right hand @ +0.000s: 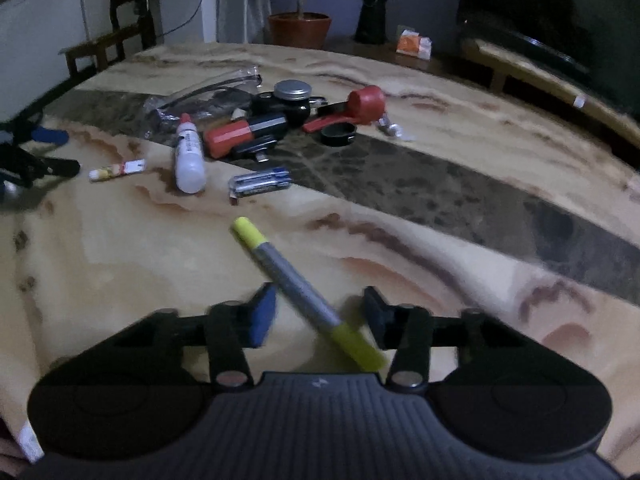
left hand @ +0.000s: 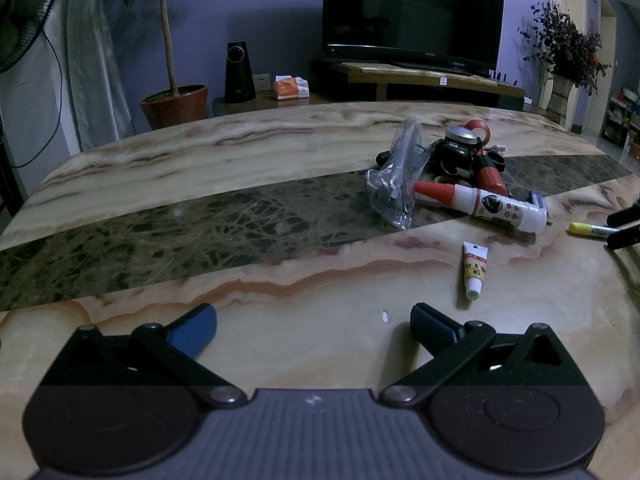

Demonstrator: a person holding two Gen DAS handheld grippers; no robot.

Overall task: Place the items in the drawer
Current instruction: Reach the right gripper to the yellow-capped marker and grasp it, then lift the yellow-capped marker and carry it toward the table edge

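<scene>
A yellow-capped grey marker [right hand: 298, 284] lies on the marble table [right hand: 120, 272], slanted between the fingers of my right gripper [right hand: 320, 312], which is open around it without clamping it. It also shows in the left wrist view [left hand: 592, 229], with the right gripper's fingertips [left hand: 624, 224] at the right edge. My left gripper [left hand: 314, 330] is open and empty over bare table. A small white tube [left hand: 474, 270] lies just ahead and right of it. A white glue bottle with a red tip [left hand: 484, 202] and a pile of small items [left hand: 468, 156] lie farther off. No drawer is in view.
A crumpled clear plastic bag [left hand: 396, 176] lies left of the pile. A blue-grey battery pack [right hand: 260, 182] lies near the bottle. Beyond the table are a TV [left hand: 412, 12] on a low stand, a potted plant [left hand: 176, 104] and a fan [left hand: 24, 12].
</scene>
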